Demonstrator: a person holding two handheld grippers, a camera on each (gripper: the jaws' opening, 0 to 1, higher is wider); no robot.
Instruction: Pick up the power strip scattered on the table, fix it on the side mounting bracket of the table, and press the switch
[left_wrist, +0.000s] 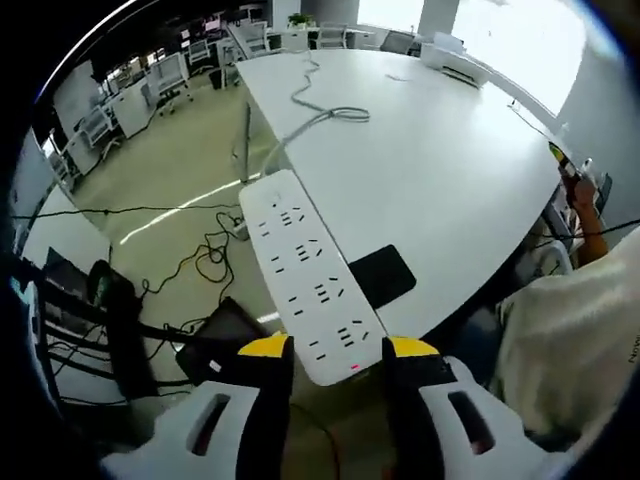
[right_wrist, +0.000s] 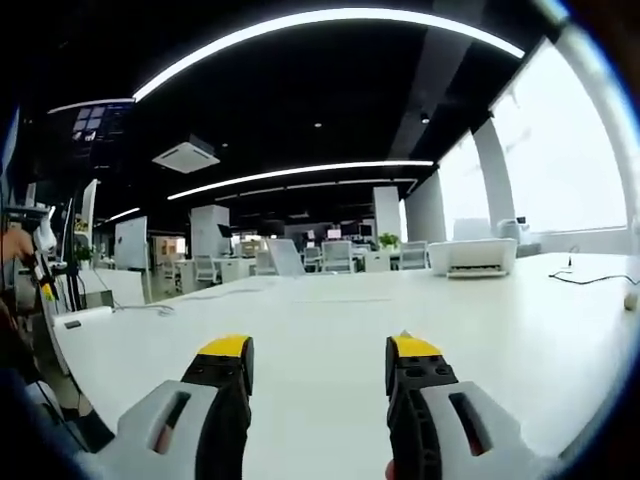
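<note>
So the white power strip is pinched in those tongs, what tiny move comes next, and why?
Probably easing the power strip toward the table edge it lies along, since the left tongs grip its near end, the right tongs hang open, and no bracket is clearly visible.

Power strip (left_wrist: 310, 275) along the table (left_wrist: 440, 170) edge, its near end between the left gripper (left_wrist: 338, 352) fingers.
</note>
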